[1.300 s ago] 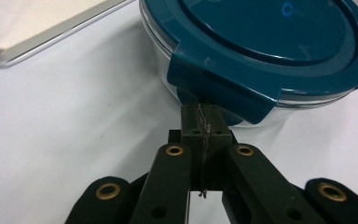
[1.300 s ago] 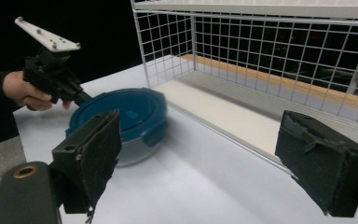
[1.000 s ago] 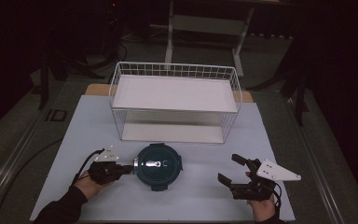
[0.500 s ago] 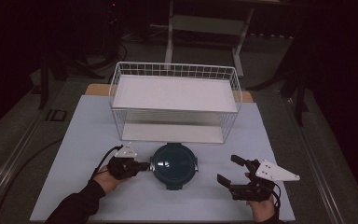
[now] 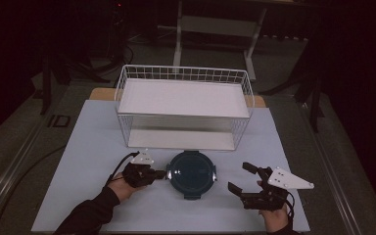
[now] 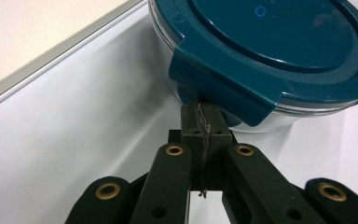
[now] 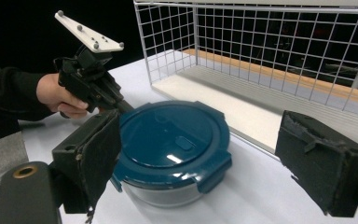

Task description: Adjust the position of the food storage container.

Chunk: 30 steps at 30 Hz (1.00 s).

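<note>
Lying flat, round container (image 5: 192, 174), lid up, no long axis

You have one round container (image 5: 192, 174) on the tabletop (image 5: 88, 147), upright, resting flat on its clear glass base. Its dark teal lid (image 7: 170, 135) is seated, with all visible clip flaps folded down over the rim; one flap (image 6: 223, 88) faces the left side. A small blue ring mark shows on the lid top. The container sits just in front of the white wire basket (image 5: 183, 105), not touching it
</note>
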Each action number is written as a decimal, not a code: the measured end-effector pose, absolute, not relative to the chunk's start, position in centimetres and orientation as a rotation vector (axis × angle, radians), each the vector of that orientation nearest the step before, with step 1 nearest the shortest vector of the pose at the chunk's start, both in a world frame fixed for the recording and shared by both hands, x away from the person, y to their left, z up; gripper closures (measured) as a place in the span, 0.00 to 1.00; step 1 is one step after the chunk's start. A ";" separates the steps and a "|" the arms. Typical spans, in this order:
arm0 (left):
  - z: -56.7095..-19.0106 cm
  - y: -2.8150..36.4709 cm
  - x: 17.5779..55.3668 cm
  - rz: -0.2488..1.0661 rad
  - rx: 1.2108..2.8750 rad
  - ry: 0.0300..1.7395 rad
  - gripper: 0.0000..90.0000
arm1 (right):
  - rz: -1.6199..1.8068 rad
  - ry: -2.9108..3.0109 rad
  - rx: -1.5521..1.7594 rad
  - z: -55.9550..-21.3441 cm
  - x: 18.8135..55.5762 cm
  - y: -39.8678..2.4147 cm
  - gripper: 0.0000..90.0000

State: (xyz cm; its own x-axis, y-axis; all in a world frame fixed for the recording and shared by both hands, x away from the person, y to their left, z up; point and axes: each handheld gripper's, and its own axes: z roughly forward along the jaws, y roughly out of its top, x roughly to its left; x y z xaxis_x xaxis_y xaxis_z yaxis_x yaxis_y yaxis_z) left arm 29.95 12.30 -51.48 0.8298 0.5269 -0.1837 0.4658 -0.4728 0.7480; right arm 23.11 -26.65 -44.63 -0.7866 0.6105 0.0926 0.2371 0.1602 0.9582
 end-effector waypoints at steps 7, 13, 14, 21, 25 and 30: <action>-51.3 12.2 29.8 0.098 2.149 0.699 1.00 | 1.661 2.126 0.816 -44.7 23.1 -26.7 0.15; -49.9 13.6 29.4 0.101 2.099 0.711 0.98 | 1.658 2.125 0.815 -44.7 23.1 -26.6 0.15; -49.7 13.8 29.4 0.088 2.084 0.711 0.94 | 1.657 2.127 0.813 -44.7 23.1 -26.5 0.15; -48.2 14.3 28.4 0.032 2.010 0.711 0.44 | 1.652 2.117 0.811 -44.7 22.9 -26.1 0.15; -47.8 14.4 28.1 0.012 1.987 0.695 0.13 | 1.646 2.114 0.799 -44.7 22.9 -25.9 0.15; -47.5 14.2 28.4 0.045 1.975 0.783 0.01 | 1.641 2.134 0.786 -44.7 23.0 -25.5 0.12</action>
